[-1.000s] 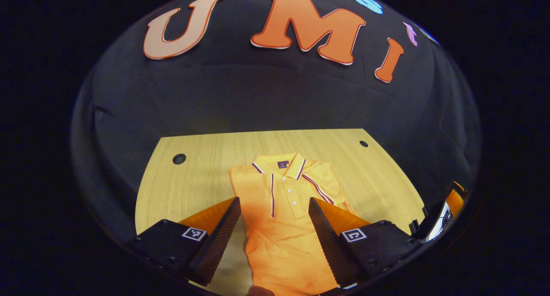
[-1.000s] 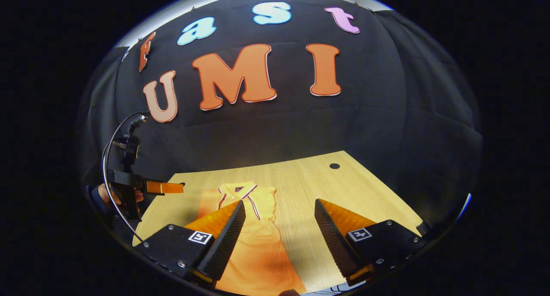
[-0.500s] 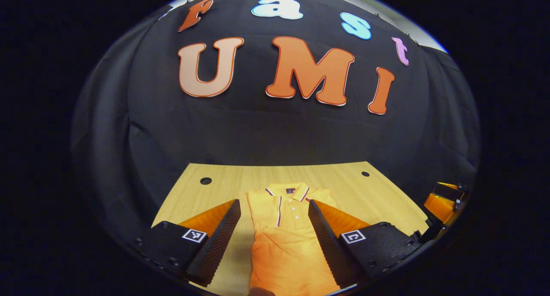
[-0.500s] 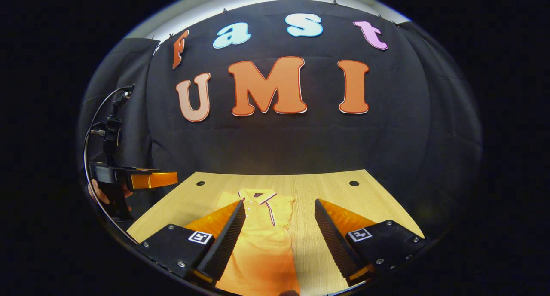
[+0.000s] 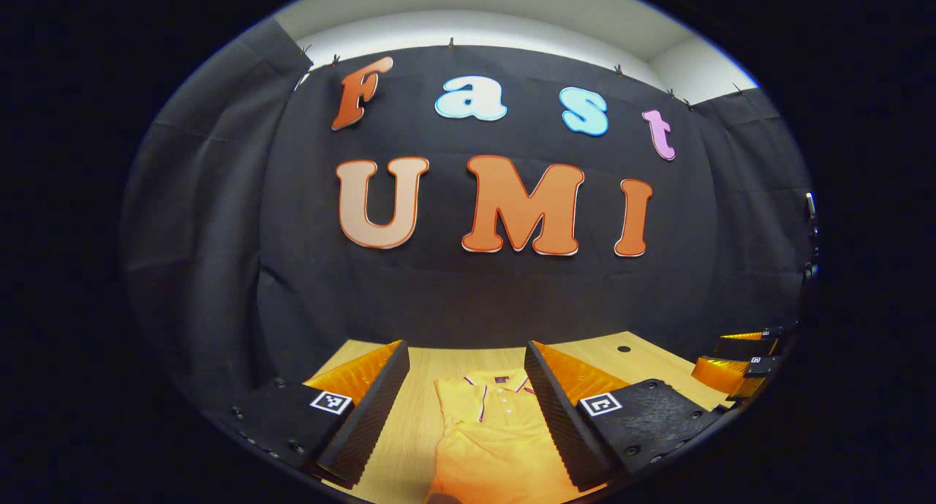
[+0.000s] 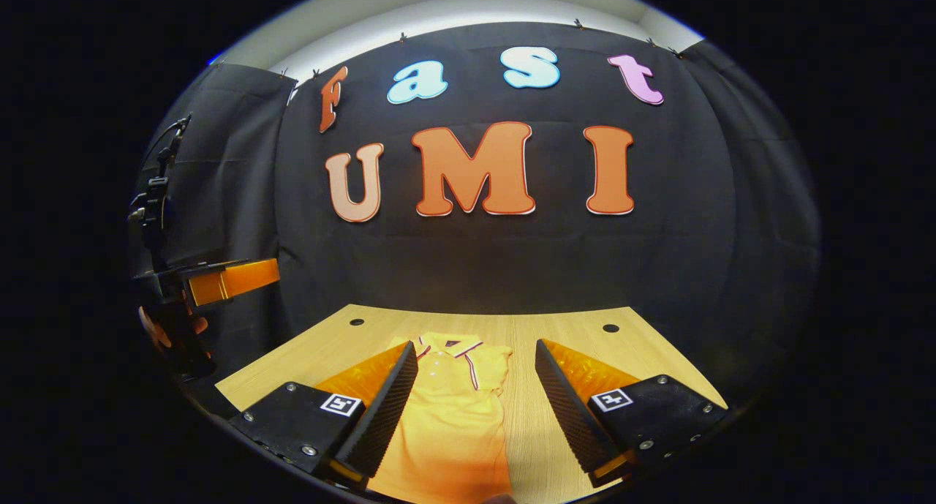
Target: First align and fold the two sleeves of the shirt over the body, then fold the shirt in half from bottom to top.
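Ahead of and below both grippers we log one orange polo shirt [image 5: 491, 431], flat on the wooden table [image 6: 322, 347], sleeves apparently already folded in, collar [image 6: 447, 345] at the far end. Its long axis runs away from us, hem nearest, so we judge the bottom-to-top fold remains.

Left gripper [image 5: 465, 409]: jaws wide apart, holding nothing, raised, shirt framed between its fingers. Right gripper [image 6: 475, 409]: likewise wide open and empty, shirt lying ahead and toward its left finger. Neither touches the cloth. We judge the left gripper the better centred; both must drop to the near hem.
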A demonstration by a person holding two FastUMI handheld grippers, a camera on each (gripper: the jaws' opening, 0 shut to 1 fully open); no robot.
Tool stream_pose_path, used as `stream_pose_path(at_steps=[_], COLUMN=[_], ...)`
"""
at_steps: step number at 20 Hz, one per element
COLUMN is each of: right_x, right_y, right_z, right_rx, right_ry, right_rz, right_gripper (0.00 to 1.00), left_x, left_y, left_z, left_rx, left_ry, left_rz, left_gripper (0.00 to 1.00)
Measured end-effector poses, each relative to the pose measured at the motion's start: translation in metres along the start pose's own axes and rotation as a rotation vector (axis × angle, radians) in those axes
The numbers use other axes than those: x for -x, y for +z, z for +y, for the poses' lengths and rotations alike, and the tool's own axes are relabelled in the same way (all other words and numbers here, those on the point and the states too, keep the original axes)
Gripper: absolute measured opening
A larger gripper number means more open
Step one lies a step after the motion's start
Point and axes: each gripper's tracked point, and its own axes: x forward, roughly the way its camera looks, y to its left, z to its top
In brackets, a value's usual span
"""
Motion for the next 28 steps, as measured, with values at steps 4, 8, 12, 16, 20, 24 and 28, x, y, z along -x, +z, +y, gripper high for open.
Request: stream_pose_path(at_steps=[4, 8, 12, 16, 20, 24, 28], right_x=[0.006, 0.016, 0.018, 0.026, 0.031, 0.042, 0.058], right_y=[-0.028, -0.068, -0.104, -0.159, -0.193, -0.219, -0.253], right_z=[-0.005, -0.012, -0.015, -0.011, -0.01, -0.011, -0.014], right_rx=[0.025, -0.006, -0.01, -0.015, -0.011, -0.033, -0.057], right_ry=[0.007, -0.005, 0.004, 0.022, 0.023, 0.021, 0.017], right_rz=[0.048, 0.163, 0.268, 0.426, 0.533, 0.626, 0.739], right_gripper=[0.98, 0.98, 0.98, 0.98, 0.99, 0.99, 0.99], left_x=[0.018, 0.037, 0.051, 0.069, 0.071, 0.086, 0.105], left_y=[-0.02, -0.087, -0.132, -0.18, -0.211, -0.253, -0.295], left_z=[-0.004, 0.009, 0.009, 0.015, 0.017, 0.018, 0.016], left_rx=[-0.004, 0.012, 0.003, 0.041, 0.067, 0.064, 0.042], left_ry=[0.039, 0.063, 0.06, 0.072, 0.071, 0.055, 0.041], left_rz=[0.049, 0.224, 0.38, 0.528, 0.643, 0.77, 0.917], left_gripper=[0.97, 0.98, 0.98, 0.98, 0.98, 0.99, 0.99])
